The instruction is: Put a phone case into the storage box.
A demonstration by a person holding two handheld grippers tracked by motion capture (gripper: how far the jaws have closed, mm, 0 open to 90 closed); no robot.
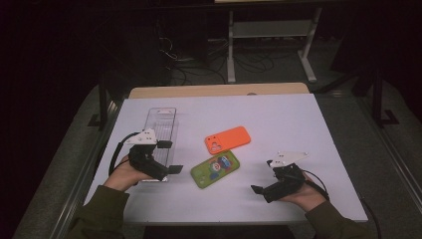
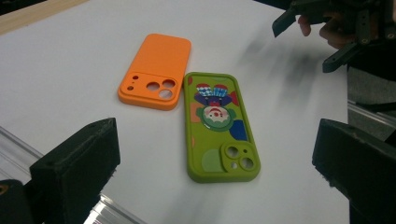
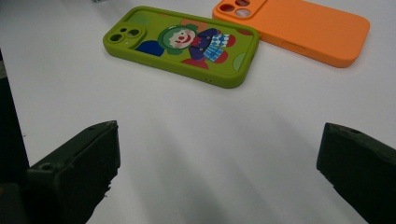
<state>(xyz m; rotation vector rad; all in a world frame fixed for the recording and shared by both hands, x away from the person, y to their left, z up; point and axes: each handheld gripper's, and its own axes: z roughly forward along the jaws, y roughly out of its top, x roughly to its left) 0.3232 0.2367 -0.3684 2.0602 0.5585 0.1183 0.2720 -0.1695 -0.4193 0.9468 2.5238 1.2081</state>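
- Step: approach, judged. Your L gripper (image 1: 169, 157) and R gripper (image 1: 263, 177) flank the green case (image 1: 215, 169); both claws gape wide, holding nothing.
- Location: green case lies flat mid-table, just beside the orange case (image 1: 227, 139), nearly touching. Clear tray (image 1: 161, 124) sits under your L gripper.
- Next: likely close in on the green case edges w/o nudging the orange one.
- Look: green, cartoon clown print, camera cutouts at one corner, back up.

Bright, evenly lit table (image 1: 298, 129), dark surroundings; soft shadows, slight motion blur.
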